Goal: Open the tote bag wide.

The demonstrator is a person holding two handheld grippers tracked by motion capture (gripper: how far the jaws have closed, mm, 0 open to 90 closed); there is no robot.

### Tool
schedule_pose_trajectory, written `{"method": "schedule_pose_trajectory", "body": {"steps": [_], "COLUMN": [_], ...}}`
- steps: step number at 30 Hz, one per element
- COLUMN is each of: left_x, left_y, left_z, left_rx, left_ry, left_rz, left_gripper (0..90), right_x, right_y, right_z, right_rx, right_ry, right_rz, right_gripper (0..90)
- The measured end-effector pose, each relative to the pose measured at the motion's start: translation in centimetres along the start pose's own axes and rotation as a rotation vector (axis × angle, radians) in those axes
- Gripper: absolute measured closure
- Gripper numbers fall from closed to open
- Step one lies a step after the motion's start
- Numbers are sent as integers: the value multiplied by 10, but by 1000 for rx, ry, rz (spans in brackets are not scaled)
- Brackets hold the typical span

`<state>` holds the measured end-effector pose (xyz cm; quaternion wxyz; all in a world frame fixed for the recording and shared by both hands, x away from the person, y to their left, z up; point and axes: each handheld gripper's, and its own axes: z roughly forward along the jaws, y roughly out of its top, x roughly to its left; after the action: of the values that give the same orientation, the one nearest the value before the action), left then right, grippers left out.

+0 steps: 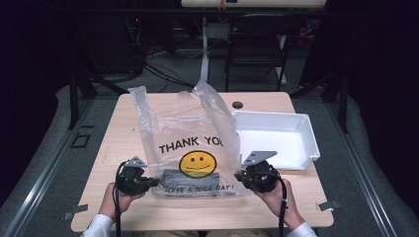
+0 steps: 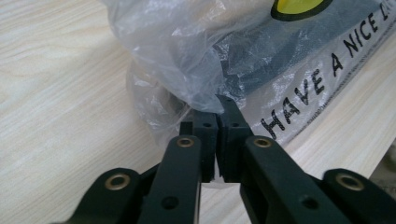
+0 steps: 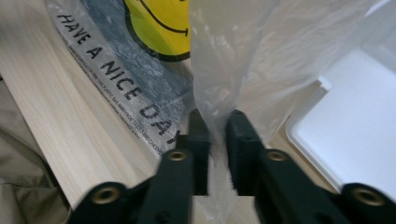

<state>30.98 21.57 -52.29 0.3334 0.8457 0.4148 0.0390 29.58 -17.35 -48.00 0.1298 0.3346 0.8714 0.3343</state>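
A clear plastic bag [image 1: 190, 133] printed "THANK YOU", with a yellow smiley face and "HAVE A NICE DAY!", stands on the wooden table [image 1: 123, 133], its handles up. A dark grey flat item [image 1: 174, 177] lies inside at the bottom. My left gripper [image 1: 153, 182] is at the bag's lower left corner. In the left gripper view its jaws are shut on a fold of the bag [image 2: 187, 60]. My right gripper [image 1: 240, 176] is at the lower right corner. In the right gripper view the film of the bag [image 3: 233, 70] runs down between its nearly closed jaws.
A white empty tray [image 1: 296, 123] sits on the table just right of the bag, close to my right gripper. A small black round piece [image 1: 237, 104] lies near the table's far edge. A dark chair [image 1: 257, 44] stands behind the table.
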Motion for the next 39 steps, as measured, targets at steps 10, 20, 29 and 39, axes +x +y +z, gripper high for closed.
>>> {"method": "schedule_pose_trajectory", "body": {"steps": [10,20,29,39], "left_x": [-2,1,3,-4], "left_y": [13,37,31,19], "left_z": [-19,-18,-6,-2], "left_rx": [-104,-187,-124,-26], "left_ry": [15,97,82,34], "left_rz": [-27,-81,-54,-18], "left_gripper": [539,379,824,896], "right_x": [-3,1,-3,-11], "right_y": [-9,-16,-20,-26], "right_z": [-2,0,10,22], "right_rx": [21,51,124,198], "right_ry": [20,46,52,35], "right_rz": [19,9,22,45], "right_gripper": [900,900,900,900]}}
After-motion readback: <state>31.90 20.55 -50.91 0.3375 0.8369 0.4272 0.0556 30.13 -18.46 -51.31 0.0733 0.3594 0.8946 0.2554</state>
